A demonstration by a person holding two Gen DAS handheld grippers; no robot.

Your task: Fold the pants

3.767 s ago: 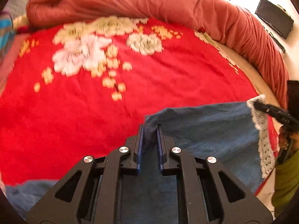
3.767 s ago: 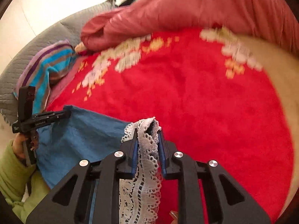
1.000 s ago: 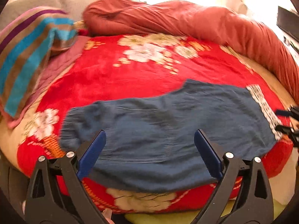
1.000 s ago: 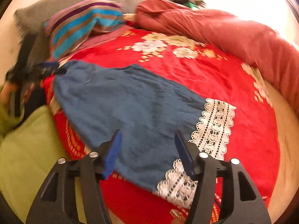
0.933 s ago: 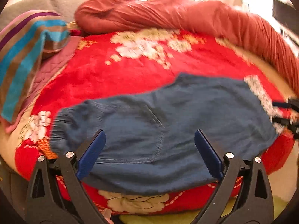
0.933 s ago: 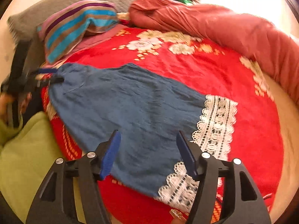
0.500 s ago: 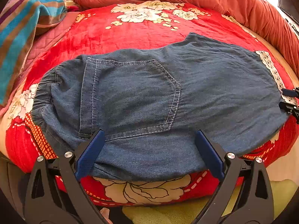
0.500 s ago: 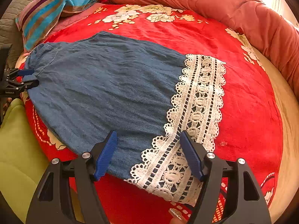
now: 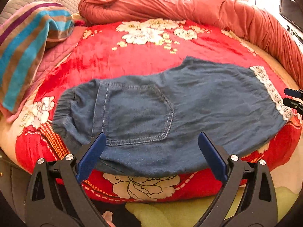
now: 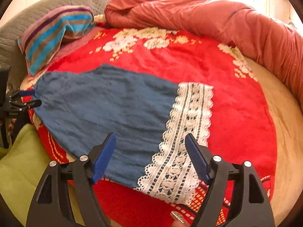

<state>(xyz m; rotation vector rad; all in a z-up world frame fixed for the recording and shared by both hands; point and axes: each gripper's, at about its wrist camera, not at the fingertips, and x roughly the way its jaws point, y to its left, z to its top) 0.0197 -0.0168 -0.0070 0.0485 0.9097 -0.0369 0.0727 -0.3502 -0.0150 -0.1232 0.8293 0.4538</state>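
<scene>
Pants [image 9: 170,111] now lie flat on the bed [image 9: 151,56], halved lengthwise; we've released both hems, left hand-held gripper [image 9: 151,151] and right hand-held gripper [image 10: 149,151] splayed wide above them, ready for the crosswise fold.

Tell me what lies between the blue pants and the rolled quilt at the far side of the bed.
Only the red floral blanket separates the pants from the quilt; both wrist views show it.

Both cameras look from the near edge of the red blanket [image 9: 117,62] toward the rolled quilt [image 9: 189,7] at its far side. The left wrist view sits over the pants' [image 9: 170,109] waistband end, the right over the lace hem [image 10: 185,132]. Both share the pants and the striped pillow [image 10: 49,36].
</scene>
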